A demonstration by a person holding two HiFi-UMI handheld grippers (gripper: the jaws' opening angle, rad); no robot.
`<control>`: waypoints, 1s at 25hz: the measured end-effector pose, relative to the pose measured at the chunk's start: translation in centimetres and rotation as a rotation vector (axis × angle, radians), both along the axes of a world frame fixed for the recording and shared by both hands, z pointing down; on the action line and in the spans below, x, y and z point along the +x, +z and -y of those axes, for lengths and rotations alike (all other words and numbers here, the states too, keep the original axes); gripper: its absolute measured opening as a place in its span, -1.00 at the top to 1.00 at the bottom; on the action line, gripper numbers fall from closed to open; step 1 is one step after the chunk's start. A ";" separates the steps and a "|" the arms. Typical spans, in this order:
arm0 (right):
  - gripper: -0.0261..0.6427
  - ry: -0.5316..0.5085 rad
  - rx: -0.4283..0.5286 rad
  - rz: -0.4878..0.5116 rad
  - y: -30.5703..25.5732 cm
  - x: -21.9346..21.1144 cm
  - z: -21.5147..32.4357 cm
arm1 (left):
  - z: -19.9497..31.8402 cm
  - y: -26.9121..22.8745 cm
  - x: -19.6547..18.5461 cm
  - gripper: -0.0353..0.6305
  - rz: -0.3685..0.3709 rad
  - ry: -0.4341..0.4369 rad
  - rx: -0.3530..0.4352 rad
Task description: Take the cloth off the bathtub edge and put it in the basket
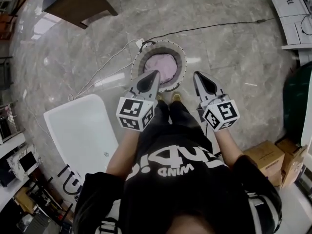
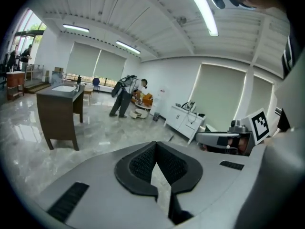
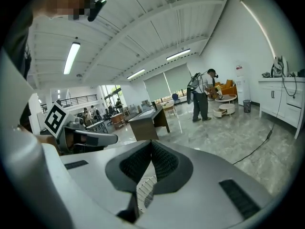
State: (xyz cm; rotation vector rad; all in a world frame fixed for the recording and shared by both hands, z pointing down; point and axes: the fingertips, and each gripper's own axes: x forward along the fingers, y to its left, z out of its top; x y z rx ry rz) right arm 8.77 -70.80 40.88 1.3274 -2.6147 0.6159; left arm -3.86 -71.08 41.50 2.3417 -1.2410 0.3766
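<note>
A round basket (image 1: 141, 55) with a white wire rim stands on the marble floor in front of the person's feet. A pink cloth (image 1: 164, 65) lies inside it. The white bathtub (image 1: 80, 130) is at the lower left, its edge bare. My left gripper (image 1: 154, 73) hangs above the basket's near rim, jaws shut with nothing between them. My right gripper (image 1: 197, 75) is just right of the basket, also shut and empty. In the left gripper view the pads (image 2: 143, 163) meet at the tip. In the right gripper view the basket's rim (image 3: 143, 187) shows below the closed pads (image 3: 164, 161).
A black cable (image 1: 214, 26) and a white cable (image 1: 97, 77) run over the floor beyond the basket. Cardboard boxes (image 1: 273, 160) sit at the lower right, a dark wooden table (image 1: 80, 4) at the upper left, white cabinets (image 1: 292, 13) at the upper right. A person (image 2: 125, 97) stands far off.
</note>
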 end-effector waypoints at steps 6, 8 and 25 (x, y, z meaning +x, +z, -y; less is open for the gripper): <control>0.88 -0.017 0.086 0.002 -4.4 -0.7 -1.8 | -1.9 -5.4 -0.3 0.85 -0.021 0.040 0.099; 0.88 -0.025 0.110 -0.004 -5.3 -1.1 -2.5 | -2.7 -6.6 -0.9 0.85 -0.033 0.034 0.122; 0.88 -0.038 0.163 -0.014 -6.7 -2.9 -3.1 | -4.4 -7.9 -2.6 0.85 -0.051 0.000 0.192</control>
